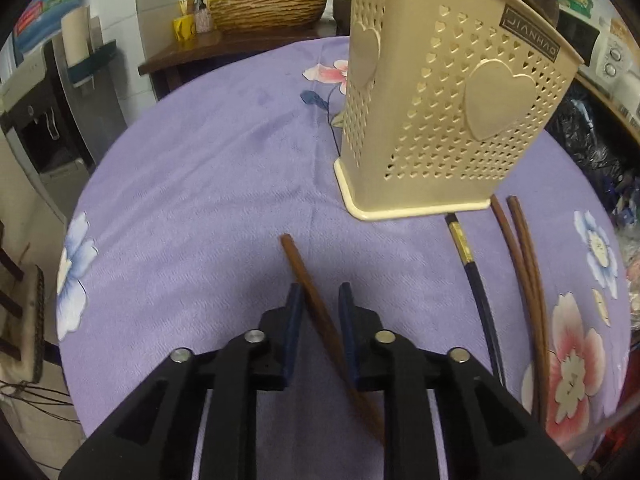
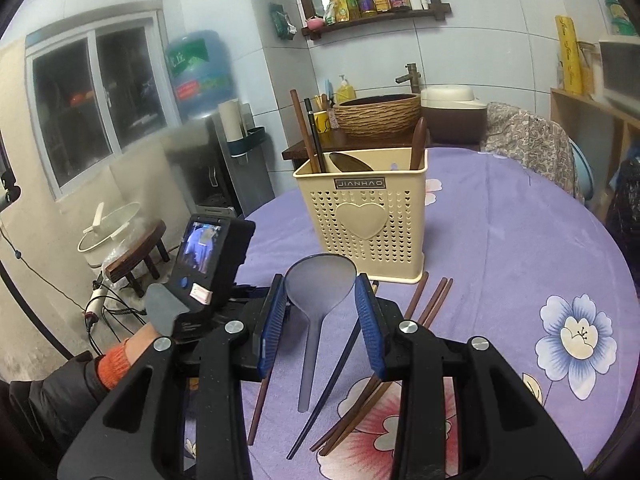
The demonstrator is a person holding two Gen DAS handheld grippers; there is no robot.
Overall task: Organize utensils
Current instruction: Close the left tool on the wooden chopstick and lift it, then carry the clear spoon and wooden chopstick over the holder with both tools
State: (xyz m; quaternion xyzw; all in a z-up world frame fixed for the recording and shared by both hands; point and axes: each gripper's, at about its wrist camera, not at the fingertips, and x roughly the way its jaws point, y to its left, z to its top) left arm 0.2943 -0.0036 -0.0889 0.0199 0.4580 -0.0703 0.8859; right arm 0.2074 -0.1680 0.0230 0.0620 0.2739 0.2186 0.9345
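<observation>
Broadly, the risks scale with the objects, beginning with the round table under its lilac flower-printed cloth point(image 2: 520, 240): the soft fabric could bunch beneath a fingertip pressed down too hard and drag nearby utensils out of line. Next, the cream perforated plastic utensil holder with heart panels point(image 2: 362, 216) stands upright toward the middle of the table and already holds a few dark utensils; it looks light, so a long piece pushed in at a slant could probably tip or shove it. The translucent grey plastic rice spoon point(image 2: 316, 300) lies flat just in front of the holder, its bowl between the spread, empty fingers of the right gripper point(image 2: 321, 300); closing on the broad bowl rather than the thin handle could make it skid or pivot. Beside it a dark blue chopstick point(image 2: 332, 376) and several brown ones lie close together, easily dragged along. Smallest, a single brown wooden chopstick point(image 1: 316, 308) runs diagonally between the released fingers of the left gripper point(image 1: 322, 298), which hold nothing; a clamp at that angle could roll it free.
</observation>
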